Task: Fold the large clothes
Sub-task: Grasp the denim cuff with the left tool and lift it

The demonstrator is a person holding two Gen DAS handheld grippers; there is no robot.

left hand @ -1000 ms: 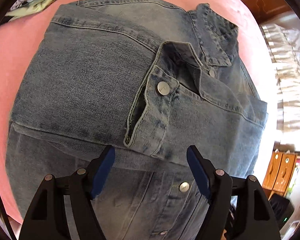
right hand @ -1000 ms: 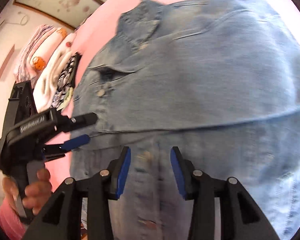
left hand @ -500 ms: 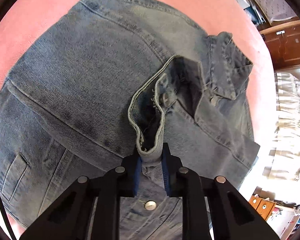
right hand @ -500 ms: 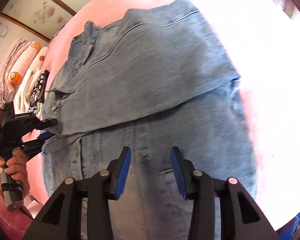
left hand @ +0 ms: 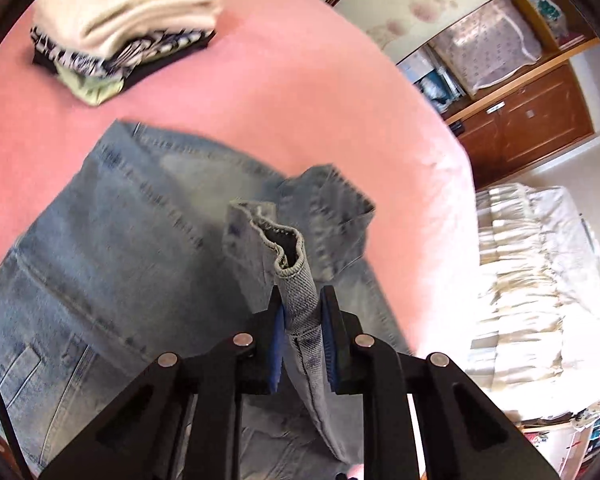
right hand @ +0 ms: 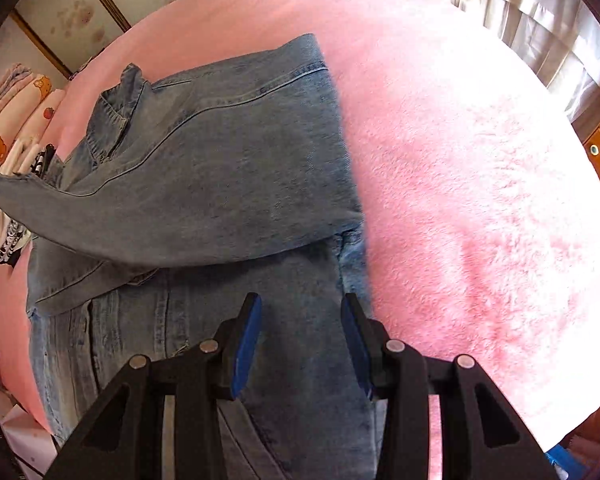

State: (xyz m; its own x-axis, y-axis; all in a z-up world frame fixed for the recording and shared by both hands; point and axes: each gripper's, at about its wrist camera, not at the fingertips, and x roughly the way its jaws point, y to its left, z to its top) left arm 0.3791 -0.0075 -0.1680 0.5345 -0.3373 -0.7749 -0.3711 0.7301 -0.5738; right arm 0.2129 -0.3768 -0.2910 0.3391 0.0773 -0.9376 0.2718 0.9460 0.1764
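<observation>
A blue denim jacket (left hand: 112, 248) lies front up on a pink blanket (left hand: 280, 92). My left gripper (left hand: 302, 336) is shut on the jacket's sleeve cuff (left hand: 288, 256) and holds it lifted above the jacket, near the collar (left hand: 336, 200). In the right wrist view the jacket (right hand: 228, 168) lies spread out, with the lifted sleeve (right hand: 80, 220) stretched to the left edge. My right gripper (right hand: 300, 344) is open and empty, over the jacket's lower right part.
A stack of folded clothes (left hand: 128, 20) sits on the blanket beyond the jacket and shows in the right wrist view (right hand: 16, 128) at the left. Wooden cabinets (left hand: 536, 112) and a white bed cover (left hand: 536, 280) lie past the blanket's edge. Bare pink blanket (right hand: 480, 180) spreads right of the jacket.
My left gripper closed on the sleeve cuff and lifted it up off the jacket. My right gripper pulled back and to the right, staying open.
</observation>
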